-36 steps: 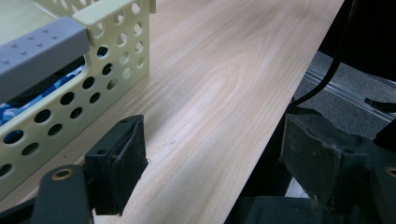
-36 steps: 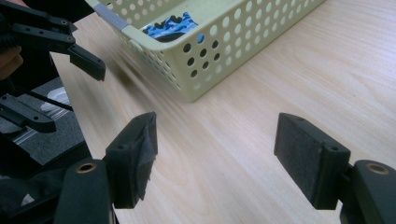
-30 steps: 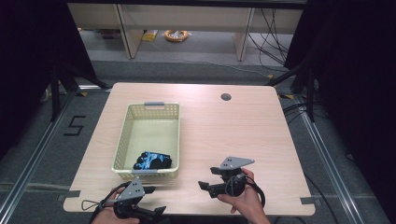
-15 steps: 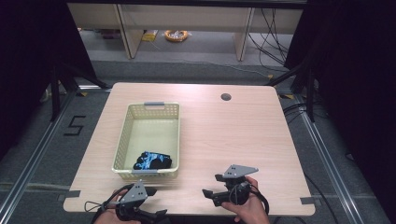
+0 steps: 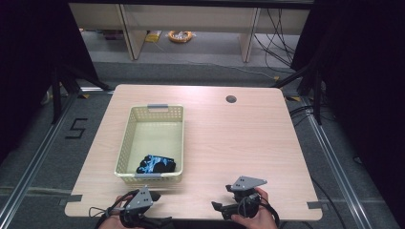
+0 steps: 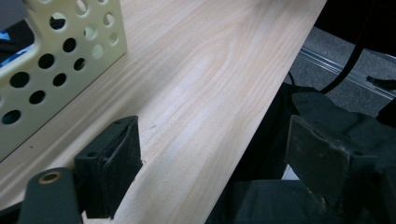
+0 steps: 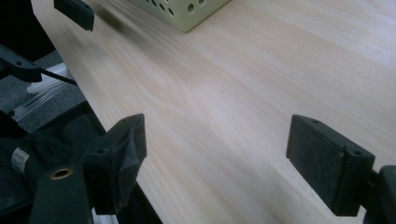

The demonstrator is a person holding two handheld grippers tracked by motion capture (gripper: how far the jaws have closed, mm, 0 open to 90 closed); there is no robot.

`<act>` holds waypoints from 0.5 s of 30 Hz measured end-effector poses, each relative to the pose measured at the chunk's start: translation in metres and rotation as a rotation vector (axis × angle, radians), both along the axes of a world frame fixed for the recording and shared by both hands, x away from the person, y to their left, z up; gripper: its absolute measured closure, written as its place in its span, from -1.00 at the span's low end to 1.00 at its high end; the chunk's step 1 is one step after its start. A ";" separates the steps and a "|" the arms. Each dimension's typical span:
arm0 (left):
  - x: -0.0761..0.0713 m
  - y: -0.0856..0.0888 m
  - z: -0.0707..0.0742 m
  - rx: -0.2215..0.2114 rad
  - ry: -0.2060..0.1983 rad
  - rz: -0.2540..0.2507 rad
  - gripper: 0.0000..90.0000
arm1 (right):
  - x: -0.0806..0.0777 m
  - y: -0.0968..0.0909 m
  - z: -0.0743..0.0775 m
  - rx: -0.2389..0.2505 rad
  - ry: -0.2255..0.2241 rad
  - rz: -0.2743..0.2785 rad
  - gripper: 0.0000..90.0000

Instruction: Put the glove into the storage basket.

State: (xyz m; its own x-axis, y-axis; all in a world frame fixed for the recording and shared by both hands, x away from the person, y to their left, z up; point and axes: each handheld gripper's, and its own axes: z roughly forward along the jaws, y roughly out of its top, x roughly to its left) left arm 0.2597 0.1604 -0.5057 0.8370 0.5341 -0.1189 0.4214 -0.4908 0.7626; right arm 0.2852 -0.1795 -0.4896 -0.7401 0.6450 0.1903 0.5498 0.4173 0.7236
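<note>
Wooden worktop [image 5: 229, 143] holds a basket [image 5: 125, 148] containing a dark glove [image 5: 156, 164]; both grippers, left [image 5: 160, 222] and right [image 5: 218, 208], just opened empty jaws, suggesting release done.

Both tongs are black, each topped by a grey three-cornered plate dotted with small holes: the left tongs [image 5: 155, 220], the right tongs [image 5: 218, 206]. Black cables loop off each body. Their jaws are blocky black arms faced with dark padded squares, a brass-ringed screw hole at the base
</note>
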 end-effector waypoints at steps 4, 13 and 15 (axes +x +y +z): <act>-0.002 -0.002 -0.001 -0.011 0.010 0.005 -0.61 | -0.005 -0.002 0.000 -0.011 -0.008 0.012 -0.54; 0.000 -0.002 -0.002 0.014 -0.005 -0.010 -0.60 | -0.014 -0.007 -0.004 -0.022 -0.011 0.009 -0.56; 0.000 -0.002 -0.003 -0.004 0.010 0.005 -0.60 | -0.015 -0.008 -0.004 -0.030 -0.017 -0.001 -0.56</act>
State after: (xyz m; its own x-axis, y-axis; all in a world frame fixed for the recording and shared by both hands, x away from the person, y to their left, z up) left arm 0.2593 0.1580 -0.5085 0.8332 0.5376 -0.1294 0.4315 -0.4857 0.7602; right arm 0.2700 -0.1878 -0.4936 -0.7422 0.6512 0.1584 0.5380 0.4380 0.7202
